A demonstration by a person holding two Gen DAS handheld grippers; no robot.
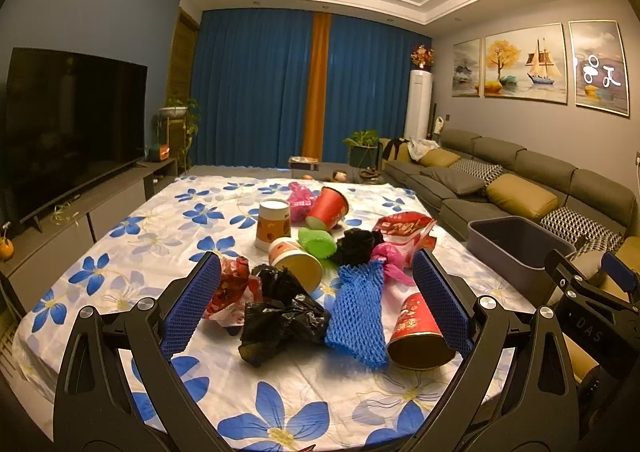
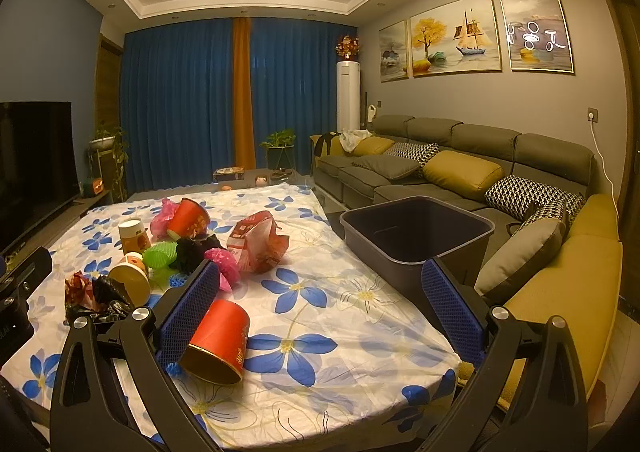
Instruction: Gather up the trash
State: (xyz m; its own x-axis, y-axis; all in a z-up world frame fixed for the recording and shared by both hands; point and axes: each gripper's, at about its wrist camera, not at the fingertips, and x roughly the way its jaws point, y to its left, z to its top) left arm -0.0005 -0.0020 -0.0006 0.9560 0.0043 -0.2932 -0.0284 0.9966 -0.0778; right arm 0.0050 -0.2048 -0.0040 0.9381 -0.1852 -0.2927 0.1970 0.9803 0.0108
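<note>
i have not really started. the trash pile (image 1: 320, 252) lies on the counter (image 2: 360, 304), and the grey bin (image 2: 416, 236) beside it looks empty, though i can't see its bottom. my left gripper (image 1: 316, 300) and right gripper (image 2: 320, 308) are both wide open, holding nothing.

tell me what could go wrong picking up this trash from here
1. The red paper cup lies on its side near the table's front edge; a nudge from the open right tool might roll it off.
2. The trash lies bunched together: closing the open left tool on the black plastic bag may also snag the blue foam net.
3. The grey bin sits at the table's edge, so a push might tip it.
</note>
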